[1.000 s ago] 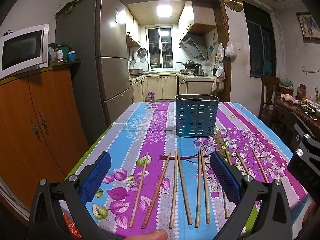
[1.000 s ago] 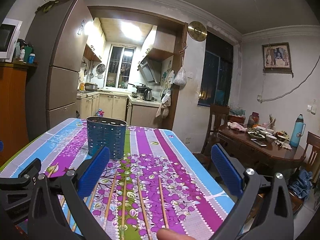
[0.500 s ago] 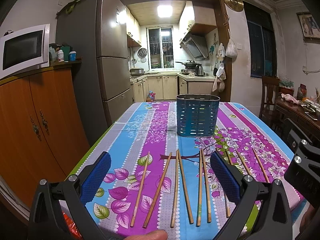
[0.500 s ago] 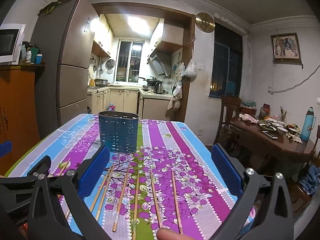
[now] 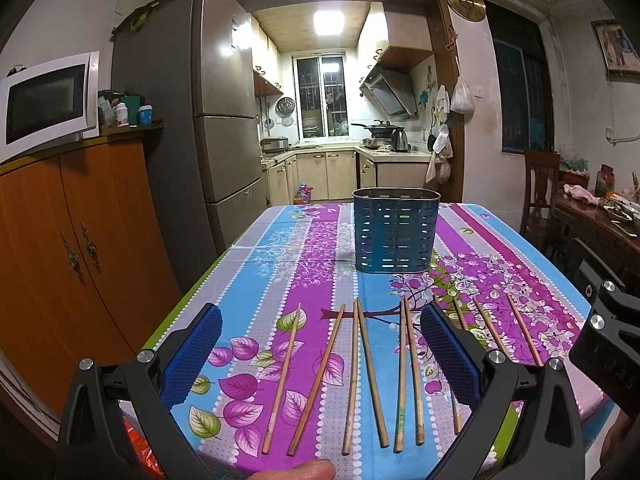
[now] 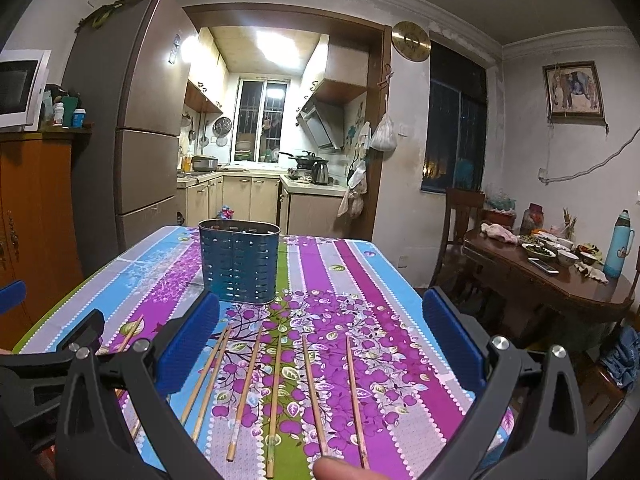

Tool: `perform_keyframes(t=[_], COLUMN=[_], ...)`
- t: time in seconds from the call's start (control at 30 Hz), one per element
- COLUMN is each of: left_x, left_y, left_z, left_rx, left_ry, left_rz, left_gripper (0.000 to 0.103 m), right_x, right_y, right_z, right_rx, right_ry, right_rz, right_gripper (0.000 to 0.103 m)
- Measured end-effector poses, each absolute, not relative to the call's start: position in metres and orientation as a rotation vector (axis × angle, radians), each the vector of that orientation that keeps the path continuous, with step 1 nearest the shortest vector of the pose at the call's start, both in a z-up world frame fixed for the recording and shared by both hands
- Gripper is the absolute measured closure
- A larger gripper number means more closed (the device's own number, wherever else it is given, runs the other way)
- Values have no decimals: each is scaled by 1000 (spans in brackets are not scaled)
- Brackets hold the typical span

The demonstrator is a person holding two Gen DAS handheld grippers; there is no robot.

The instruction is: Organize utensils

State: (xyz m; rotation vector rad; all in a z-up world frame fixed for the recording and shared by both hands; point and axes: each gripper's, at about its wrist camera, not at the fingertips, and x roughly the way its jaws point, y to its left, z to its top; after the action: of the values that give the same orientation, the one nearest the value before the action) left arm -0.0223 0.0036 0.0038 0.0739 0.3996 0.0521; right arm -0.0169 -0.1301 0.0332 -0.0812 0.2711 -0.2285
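The chopsticks (image 5: 362, 376) lie lengthwise, pointing away toward the far holder (image 5: 395, 230), below both the left gripper (image 5: 320, 360) and right gripper (image 6: 320, 348), jaws spread wide, empty.

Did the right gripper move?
Yes. The right gripper swung left and dipped: the blue basket now sits nearer the middle of its view.

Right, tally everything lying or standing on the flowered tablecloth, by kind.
Bare wooden chopsticks, lying flat: 10 (some partly hidden behind a gripper finger)
Blue perforated metal utensil holder, standing upright: 1
Total: 11
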Motion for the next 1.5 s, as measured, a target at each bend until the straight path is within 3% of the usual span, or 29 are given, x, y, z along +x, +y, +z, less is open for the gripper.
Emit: perform_keyframes(t=[1.5], left_x=[-34], left_y=[5], left_z=[15], left_rx=[85], left_ry=[326], left_rz=[86], left_gripper=[4], right_x=[-13], right_y=[-127], right_z=[35], right_rx=[-110], right_ry=[303], right_rz=[-233], right_gripper=[5])
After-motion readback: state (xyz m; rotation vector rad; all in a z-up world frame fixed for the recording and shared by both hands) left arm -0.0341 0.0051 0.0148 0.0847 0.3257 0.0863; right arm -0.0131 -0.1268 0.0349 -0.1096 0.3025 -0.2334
